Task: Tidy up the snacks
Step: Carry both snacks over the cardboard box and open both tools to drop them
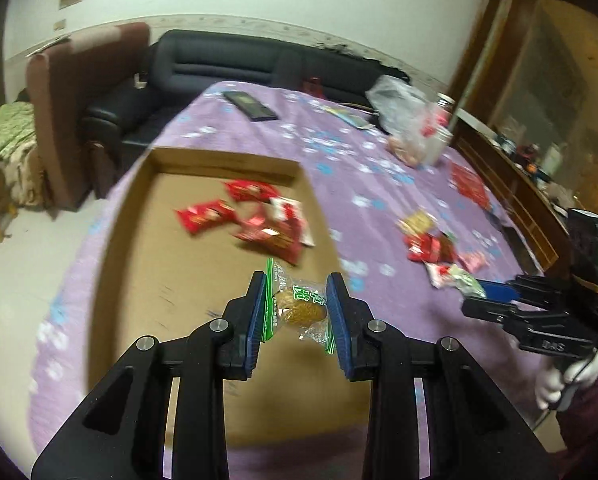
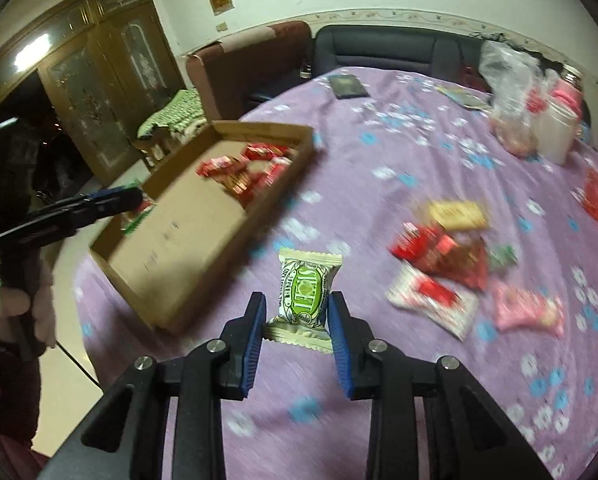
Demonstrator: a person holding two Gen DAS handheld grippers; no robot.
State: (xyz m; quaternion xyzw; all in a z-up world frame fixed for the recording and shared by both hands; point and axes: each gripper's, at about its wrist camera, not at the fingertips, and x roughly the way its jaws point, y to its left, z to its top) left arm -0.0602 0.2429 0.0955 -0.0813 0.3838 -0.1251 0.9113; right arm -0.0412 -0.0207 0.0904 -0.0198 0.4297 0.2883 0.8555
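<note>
Left wrist view: left gripper (image 1: pixel 297 308) pinches light, crinkly pastry packet (image 1: pixel 301 306); right gripper (image 2: pixel 298 312) clamps soft green-labelled packet (image 2: pixel 305 294) mid-body, box (image 2: pixel 155 312) at ten o'clock.

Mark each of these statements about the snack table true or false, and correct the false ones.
1. The left gripper holds a clear-wrapped snack. True.
2. The cardboard tray holds no snacks. False: several red packets lie at its far end.
3. The right gripper holds a red packet. False: its jaws clamp a white and green packet.
4. A pile of snacks lies on the purple tablecloth outside the tray. True.
5. A dark flat object lies at the table's far end. True.
</note>
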